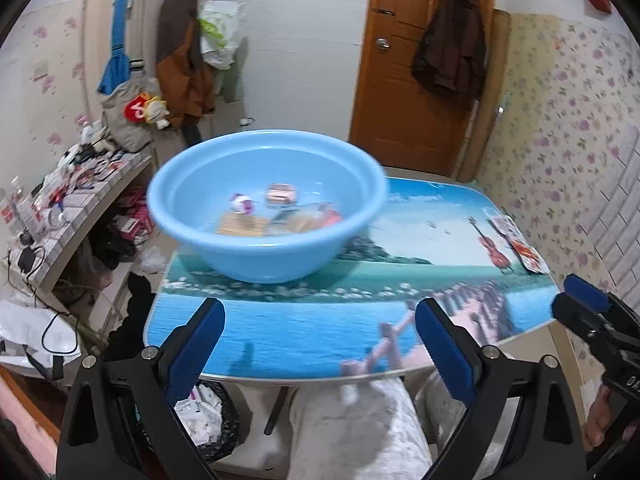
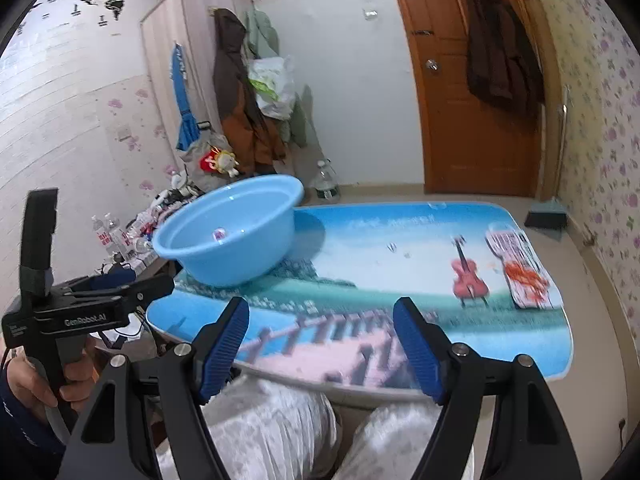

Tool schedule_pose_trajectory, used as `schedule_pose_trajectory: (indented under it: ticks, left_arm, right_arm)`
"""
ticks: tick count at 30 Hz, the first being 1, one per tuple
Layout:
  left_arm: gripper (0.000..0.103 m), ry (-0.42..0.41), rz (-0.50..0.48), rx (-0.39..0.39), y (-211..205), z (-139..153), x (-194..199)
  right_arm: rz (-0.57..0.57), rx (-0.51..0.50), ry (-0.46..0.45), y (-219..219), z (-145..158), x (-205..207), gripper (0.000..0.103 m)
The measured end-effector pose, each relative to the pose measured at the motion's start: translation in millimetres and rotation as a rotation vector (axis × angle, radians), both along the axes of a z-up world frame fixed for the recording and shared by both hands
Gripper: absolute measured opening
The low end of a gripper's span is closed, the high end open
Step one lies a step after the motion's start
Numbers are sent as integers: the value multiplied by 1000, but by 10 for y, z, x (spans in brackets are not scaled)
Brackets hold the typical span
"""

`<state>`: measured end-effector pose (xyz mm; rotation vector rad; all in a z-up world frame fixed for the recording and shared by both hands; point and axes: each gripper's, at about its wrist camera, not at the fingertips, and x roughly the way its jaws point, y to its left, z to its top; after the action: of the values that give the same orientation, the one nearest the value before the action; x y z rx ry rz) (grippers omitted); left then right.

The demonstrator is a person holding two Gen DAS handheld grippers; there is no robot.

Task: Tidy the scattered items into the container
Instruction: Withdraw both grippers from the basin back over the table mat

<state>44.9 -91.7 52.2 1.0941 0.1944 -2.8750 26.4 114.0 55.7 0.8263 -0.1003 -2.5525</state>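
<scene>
Left gripper: jaws spread wide, nothing between the blue pads, touching nothing; it hangs off the near edge of the table, on the near side of the basin.
Right gripper: likewise released, jaws wide apart and empty, over the table's near edge, well apart from the basin and to its right.
Basin: light blue, round, upright on the table's far left corner, its rim overhanging the edge.
Items in basin: several small packets and a small white-and-purple thing lie on the bottom; blur hides what they are.
Flat packet: white with red print, lying on the table far to the right of the basin, near the right edge.
Table: top printed with a sea, a boardwalk and a violin.
</scene>
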Motion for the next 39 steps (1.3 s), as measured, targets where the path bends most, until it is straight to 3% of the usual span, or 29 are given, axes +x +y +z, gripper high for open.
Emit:
schedule_pose_trajectory:
  ticks: [7, 14, 15, 17, 20, 26, 39]
  left_arm:
    - [101, 29, -65, -3, 279, 77, 104]
    - [101, 28, -8, 21, 289, 55, 124]
    - [101, 29, -1, 28, 272, 53, 124]
    - [101, 28, 4, 65, 261, 48, 110]
    - [101, 36, -14, 75, 302, 33, 104]
    - [101, 14, -32, -10, 437, -58, 68]
    - [101, 2, -55, -19, 516, -162, -3]
  right_arm:
    - [-51, 13, 51, 120, 64, 147, 76]
    - [-57, 15, 155, 117, 96, 350, 77]
    - [-70, 15, 157, 114, 92, 360, 79]
    - [-78, 36, 154, 75, 72, 372, 103]
    - [-52, 27, 159, 17, 52, 389, 103]
    - [-56, 4, 106, 13, -54, 303, 103]
    - [-102, -7, 76, 73, -197, 177, 103]
